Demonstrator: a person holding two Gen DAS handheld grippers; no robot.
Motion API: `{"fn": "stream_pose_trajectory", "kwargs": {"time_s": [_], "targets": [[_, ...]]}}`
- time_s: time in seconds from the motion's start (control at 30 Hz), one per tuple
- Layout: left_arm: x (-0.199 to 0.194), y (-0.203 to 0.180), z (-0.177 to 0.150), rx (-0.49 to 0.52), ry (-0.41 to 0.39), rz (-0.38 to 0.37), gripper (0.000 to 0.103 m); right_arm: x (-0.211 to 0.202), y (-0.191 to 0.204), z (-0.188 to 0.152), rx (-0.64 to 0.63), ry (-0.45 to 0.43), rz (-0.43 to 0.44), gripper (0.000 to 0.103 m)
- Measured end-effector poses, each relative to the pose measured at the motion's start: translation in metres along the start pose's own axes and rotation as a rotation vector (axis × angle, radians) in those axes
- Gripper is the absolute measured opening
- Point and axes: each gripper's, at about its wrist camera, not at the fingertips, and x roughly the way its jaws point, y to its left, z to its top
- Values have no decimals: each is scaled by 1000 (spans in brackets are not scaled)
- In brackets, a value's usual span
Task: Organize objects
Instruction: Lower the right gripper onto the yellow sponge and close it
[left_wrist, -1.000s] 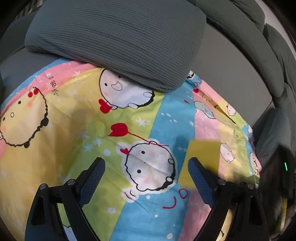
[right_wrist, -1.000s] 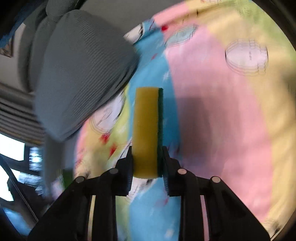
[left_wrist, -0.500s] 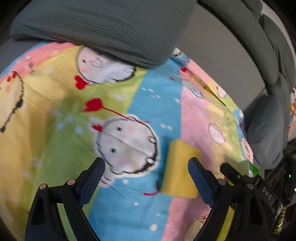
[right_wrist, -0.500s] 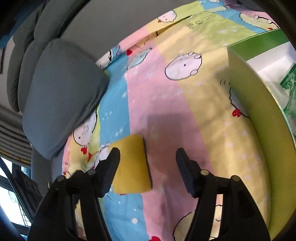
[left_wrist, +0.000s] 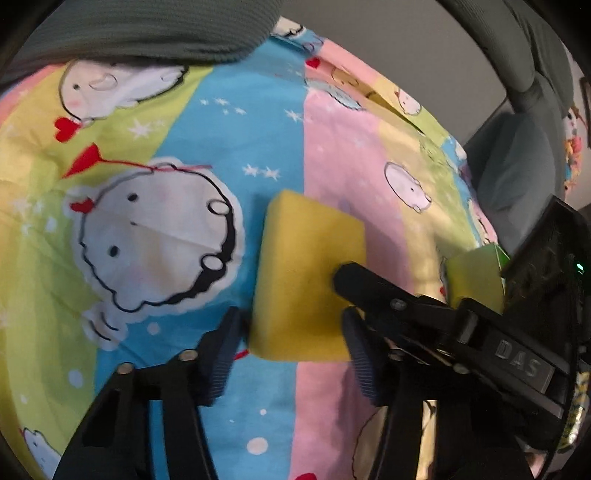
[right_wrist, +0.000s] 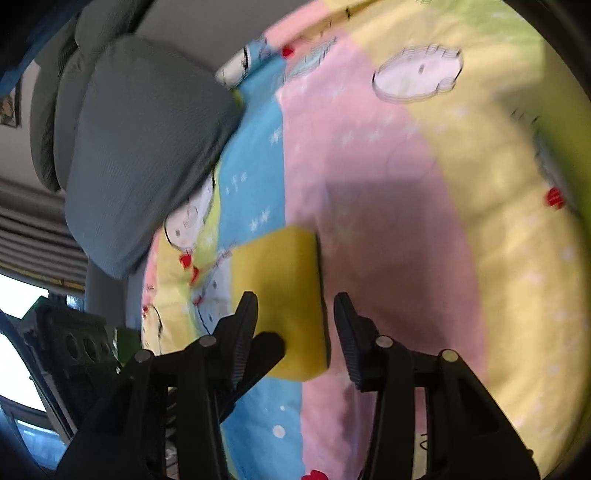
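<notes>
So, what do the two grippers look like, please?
Both are black plastic. The left gripper has two dark blue ribbed pads and small silver screws on its arms. The right gripper looks the same; its body, seen from the left wrist, bears a plate lettered DAS.

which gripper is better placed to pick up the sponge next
Left. The left gripper has closed in around the sponge, a finger at each side. The right gripper is open, with the sponge off-centre between its fingers.
</notes>
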Motion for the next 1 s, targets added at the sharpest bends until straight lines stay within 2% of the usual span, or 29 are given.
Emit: {"fn": "stream_pose_trajectory", "kwargs": {"time_s": [0.1, 0.3, 0.57, 0.83, 1.0], "targets": [[-1, 3, 1, 0, 1, -11, 53, 10, 0, 0, 22, 26, 33, 45], [2, 6, 4, 21, 25, -52, 53, 14, 3, 1, 4, 38, 33, 46], [-5, 1, -2, 27, 14, -59, 52, 8, 3, -1, 2, 30, 24, 46], [-39, -18, -8, 92, -116, -74, 51, -22, 19, -8, -73, -32, 55, 46], [-63, -32, -15, 166, -225, -99, 51, -49, 32, -12, -133, -125, 94, 46]]}}
